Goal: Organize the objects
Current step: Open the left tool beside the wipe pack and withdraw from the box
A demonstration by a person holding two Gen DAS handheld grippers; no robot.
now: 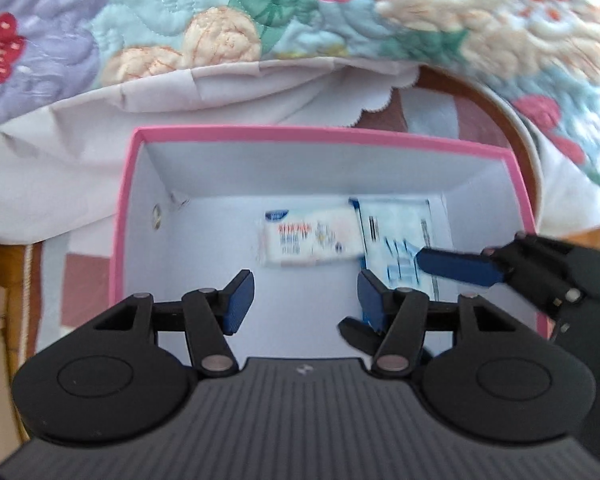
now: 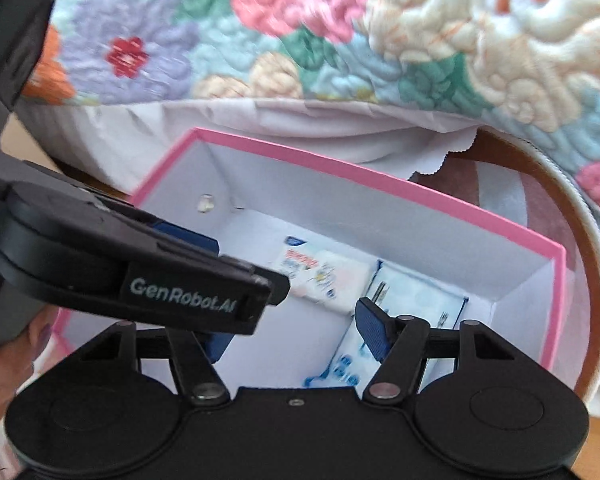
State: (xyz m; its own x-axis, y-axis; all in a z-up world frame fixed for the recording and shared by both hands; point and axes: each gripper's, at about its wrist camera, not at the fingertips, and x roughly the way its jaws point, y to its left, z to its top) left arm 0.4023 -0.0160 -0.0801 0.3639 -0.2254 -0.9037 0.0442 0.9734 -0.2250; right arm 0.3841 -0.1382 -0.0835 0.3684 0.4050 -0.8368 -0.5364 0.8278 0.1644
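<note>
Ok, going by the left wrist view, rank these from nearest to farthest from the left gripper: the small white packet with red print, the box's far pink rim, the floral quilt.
1. Small white packet with red print, on the box floor just ahead of the left gripper.
2. Far pink rim, behind the packet.
3. Floral quilt, beyond the box, at the top.

Left gripper [image 1: 306, 300] and right gripper [image 2: 296, 332], both angled downward, fingers apart, empty.

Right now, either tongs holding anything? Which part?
Nothing held. Left tongs and right tongs hang open over the pink box, clear of the two packets on its floor.
</note>
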